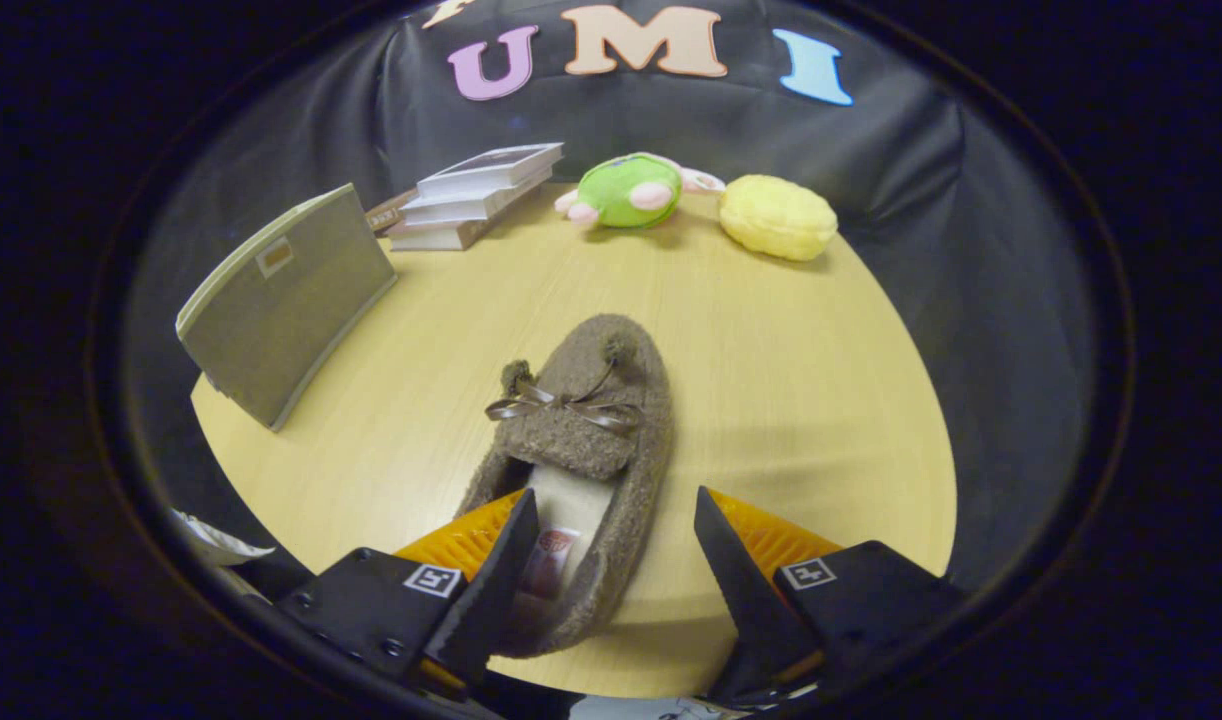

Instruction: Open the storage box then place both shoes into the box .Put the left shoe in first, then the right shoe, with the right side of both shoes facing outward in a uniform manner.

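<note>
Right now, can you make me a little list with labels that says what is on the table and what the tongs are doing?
tongs: tongs open, one finger over the shoe's opening, the other beside its outer edge
shoe: fuzzy brown slipper with a ribbon bow, lying flat, toe pointing away
box: grey storage box to the left, beyond the tongs, lid shut
books: stack of books at the far side
toys: green plush and yellow plush side by side
surface: wooden table
</note>
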Motion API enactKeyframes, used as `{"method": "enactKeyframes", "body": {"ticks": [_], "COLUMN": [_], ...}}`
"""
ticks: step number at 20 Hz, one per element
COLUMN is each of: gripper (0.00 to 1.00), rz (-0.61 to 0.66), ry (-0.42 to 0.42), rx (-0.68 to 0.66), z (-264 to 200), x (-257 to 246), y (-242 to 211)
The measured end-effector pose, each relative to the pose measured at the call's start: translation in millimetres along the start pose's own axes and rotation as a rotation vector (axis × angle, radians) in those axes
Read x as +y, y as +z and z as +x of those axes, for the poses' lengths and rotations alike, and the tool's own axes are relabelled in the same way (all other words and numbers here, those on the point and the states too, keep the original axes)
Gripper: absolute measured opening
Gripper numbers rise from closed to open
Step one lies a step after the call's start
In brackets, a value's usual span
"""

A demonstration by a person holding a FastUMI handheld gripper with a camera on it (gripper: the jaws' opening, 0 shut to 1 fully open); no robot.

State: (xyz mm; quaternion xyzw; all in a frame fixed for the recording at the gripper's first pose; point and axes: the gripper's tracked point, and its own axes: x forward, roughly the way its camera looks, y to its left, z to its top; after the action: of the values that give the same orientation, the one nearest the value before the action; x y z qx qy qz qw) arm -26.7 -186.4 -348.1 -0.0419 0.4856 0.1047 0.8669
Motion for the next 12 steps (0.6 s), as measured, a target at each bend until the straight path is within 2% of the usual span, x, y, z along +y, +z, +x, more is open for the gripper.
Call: {"method": "enactKeyframes", "body": {"ticks": [2, 6, 10, 12], "gripper": [0.7, 0.49, 0.28, 0.07], "rz": [0.045, 0.103, 0.166, 0.227], "ry": [0.032, 0.035, -0.02, -0.034], "rx": [0.04, 0.101, 0.115, 0.132], "z": [5.3, 9.0, 11.7, 8.3], "x": [4.0, 4.4, -7.6, -11.0], "y": [-2.3, -6.6, -7.8, -7.8]}}
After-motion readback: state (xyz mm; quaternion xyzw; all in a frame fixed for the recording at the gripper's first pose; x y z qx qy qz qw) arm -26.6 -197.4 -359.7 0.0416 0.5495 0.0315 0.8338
